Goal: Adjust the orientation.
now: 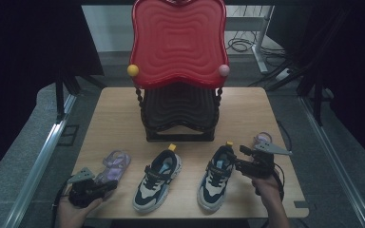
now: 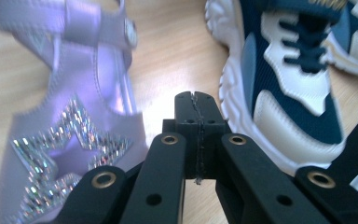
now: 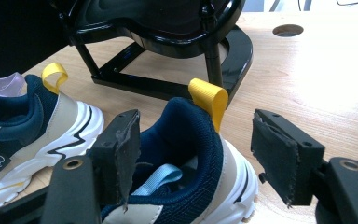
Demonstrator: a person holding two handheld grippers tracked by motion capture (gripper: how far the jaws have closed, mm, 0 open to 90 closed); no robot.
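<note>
Our right gripper (image 3: 193, 154) stands wide open with the heel of the right-hand sneaker (image 3: 186, 158) between its pads, neither pad pressing on it yet; our left gripper (image 2: 196, 121) is fully shut on nothing, its tip hanging over bare wood between the lilac sandal (image 2: 70, 126) and the other sneaker (image 2: 289, 93).

We judge the sneaker light, with a soft padded collar that will give under the pads and a stiffer white sole below. The heel counter, just under the yellow pull loop (image 3: 209, 100), looks like the firmest place to pinch; the loop itself would let the shoe swing. The sandal is thin and flexible, its glittered strap likely slick.

The high view shows the whole row: the sandal beside our left gripper (image 1: 91, 186), both sneakers side by side, and the black and red rack (image 1: 178, 71) well beyond the tips. The right gripper view alone shows the pads flanking the heel; the left gripper view alone shows the closed jaws clear of both shoes.
</note>
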